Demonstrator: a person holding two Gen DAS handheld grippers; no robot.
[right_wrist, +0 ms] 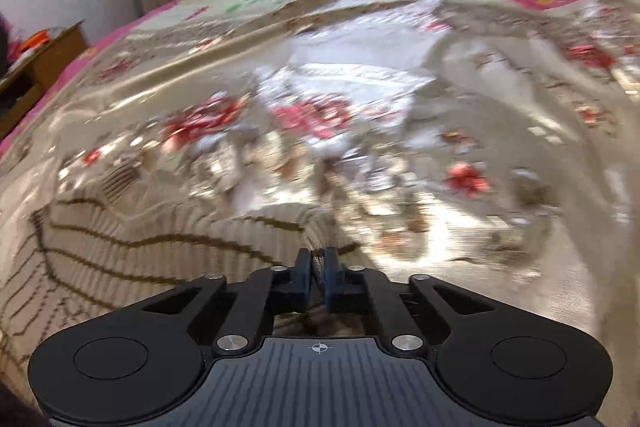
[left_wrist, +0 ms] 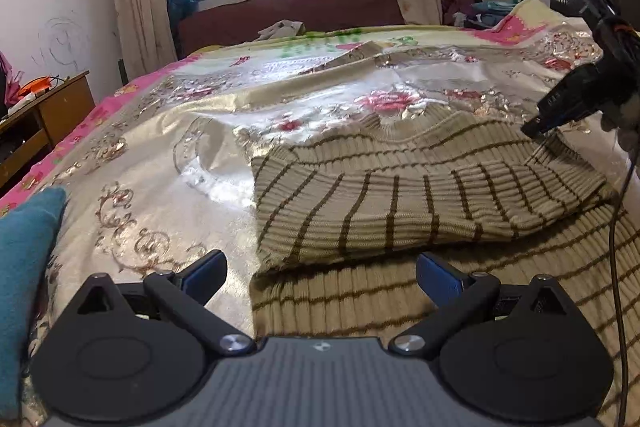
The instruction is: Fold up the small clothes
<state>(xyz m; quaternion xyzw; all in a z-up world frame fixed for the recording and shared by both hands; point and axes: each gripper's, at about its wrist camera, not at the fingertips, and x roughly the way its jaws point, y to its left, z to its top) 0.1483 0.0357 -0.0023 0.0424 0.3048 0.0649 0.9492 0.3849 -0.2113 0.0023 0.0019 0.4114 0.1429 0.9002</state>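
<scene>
Clearly the soft, floppy striped sweater (left_wrist: pixel 420 195) sags where the right gripper (right_wrist: pixel 319 259) pinches its edge, while the left gripper (left_wrist: pixel 320 277) gapes empty.

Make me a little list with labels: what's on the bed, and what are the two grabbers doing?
place: bed with a shiny flowered cover
clothing: striped sweater, partly folded over itself
left gripper: open, over the sweater's near part, holding nothing
right gripper: shut on a pinch of the sweater's edge, seen in both views
also there: teal cloth at the left edge
</scene>
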